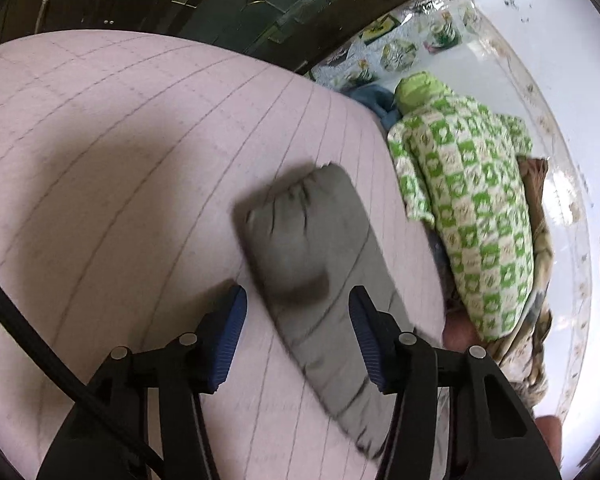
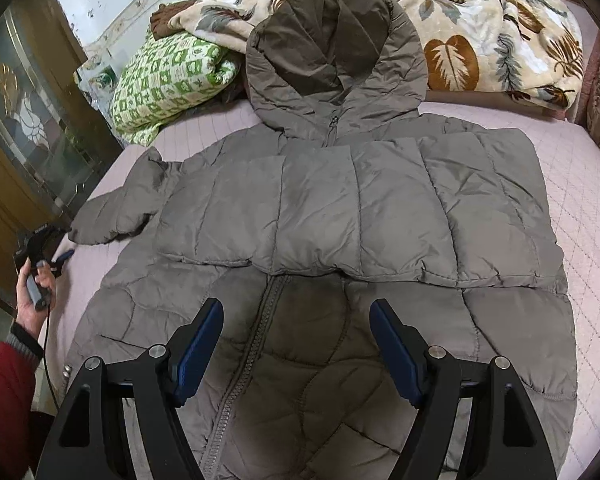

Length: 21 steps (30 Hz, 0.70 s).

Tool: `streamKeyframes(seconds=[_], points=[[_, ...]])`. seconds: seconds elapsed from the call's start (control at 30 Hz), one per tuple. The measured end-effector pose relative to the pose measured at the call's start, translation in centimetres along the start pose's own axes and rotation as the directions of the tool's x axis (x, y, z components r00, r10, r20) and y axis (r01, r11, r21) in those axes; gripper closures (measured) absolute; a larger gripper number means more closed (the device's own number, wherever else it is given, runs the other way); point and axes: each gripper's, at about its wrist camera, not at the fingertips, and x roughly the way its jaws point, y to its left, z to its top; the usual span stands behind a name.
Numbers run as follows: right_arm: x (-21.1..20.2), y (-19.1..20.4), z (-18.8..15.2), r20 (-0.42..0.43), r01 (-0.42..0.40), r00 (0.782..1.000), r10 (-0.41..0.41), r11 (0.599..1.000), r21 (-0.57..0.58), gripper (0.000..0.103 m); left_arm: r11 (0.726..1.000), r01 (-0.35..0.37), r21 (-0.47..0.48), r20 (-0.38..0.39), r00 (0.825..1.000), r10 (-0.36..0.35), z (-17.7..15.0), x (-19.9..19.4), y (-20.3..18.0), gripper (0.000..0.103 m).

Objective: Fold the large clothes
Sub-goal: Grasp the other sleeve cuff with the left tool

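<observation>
A grey hooded puffer jacket (image 2: 340,208) lies front up on the pink quilted bed (image 2: 580,208), with one sleeve folded across its chest. Its other sleeve (image 2: 112,216) sticks out to the left. In the left wrist view that sleeve (image 1: 312,248) runs between my left gripper's (image 1: 298,320) blue pads (image 1: 228,332), cuff pointing away; the jaws stand apart and do not press it. From the right wrist view, the left gripper (image 2: 63,245) sits just at the cuff. My right gripper (image 2: 296,344) hovers open over the jacket's zipped lower front, holding nothing.
A green-and-white checked quilt (image 2: 168,80) and a leaf-patterned blanket (image 2: 480,40) are piled at the head of the bed. A wooden cabinet with glass doors (image 2: 28,128) stands close along the left side. A hand in a red sleeve (image 2: 8,392) holds the left gripper.
</observation>
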Motion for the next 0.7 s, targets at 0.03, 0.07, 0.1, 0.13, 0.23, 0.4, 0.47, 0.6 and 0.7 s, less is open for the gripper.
streamKeyframes(seconds=[0.03,0.07,0.1,0.13,0.23,0.4,0.47,0.6,0.7], points=[[0.1,0.0,0.0,-0.002,0.001,1.0,-0.001,1.0,-0.001,0.023,1.0,0.004,-0.008,0.009,1.0,-0.004,0.3,0.5,0.1,0.051],[0.2,-0.1,0.0,-0.004,0.001,1.0,-0.001,1.0,0.001,0.023,1.0,-0.002,-0.01,0.021,1.0,0.002,0.5,1.0,-0.1,0.053],[0.3,-0.1,0.0,-0.007,0.002,1.0,-0.002,1.0,0.003,0.023,1.0,-0.011,-0.001,0.032,0.999,0.011,0.6,1.3,-0.3,0.053],[0.4,-0.2,0.0,-0.008,0.001,1.0,-0.001,1.0,0.005,0.023,1.0,-0.022,0.013,0.045,0.999,0.022,0.6,1.5,-0.5,0.053],[0.7,-0.4,0.2,-0.013,0.011,1.0,-0.011,1.0,0.009,0.023,0.996,-0.08,0.051,0.079,0.994,0.075,0.5,2.3,-1.3,0.08],[0.8,-0.9,0.4,-0.008,0.016,1.0,-0.016,1.0,0.027,0.023,0.994,-0.093,0.058,0.095,0.992,0.087,0.4,1.6,-1.8,0.09],[0.4,-1.2,0.6,0.008,0.014,1.0,-0.015,0.999,0.044,0.023,0.99,-0.096,0.099,0.124,0.989,0.083,0.2,0.4,-3.2,0.09],[-0.8,-2.1,0.8,0.045,-0.001,0.999,-0.003,0.996,0.087,0.023,0.972,-0.062,0.225,0.194,0.981,0.018,-0.5,-4.1,-8.3,0.09],[-2.0,-2.8,1.0,0.08,-0.023,0.997,0.013,0.992,0.126,0.023,0.937,0.01,0.348,0.245,0.964,-0.101,-2.6,-9.4,-14.1,0.09]])
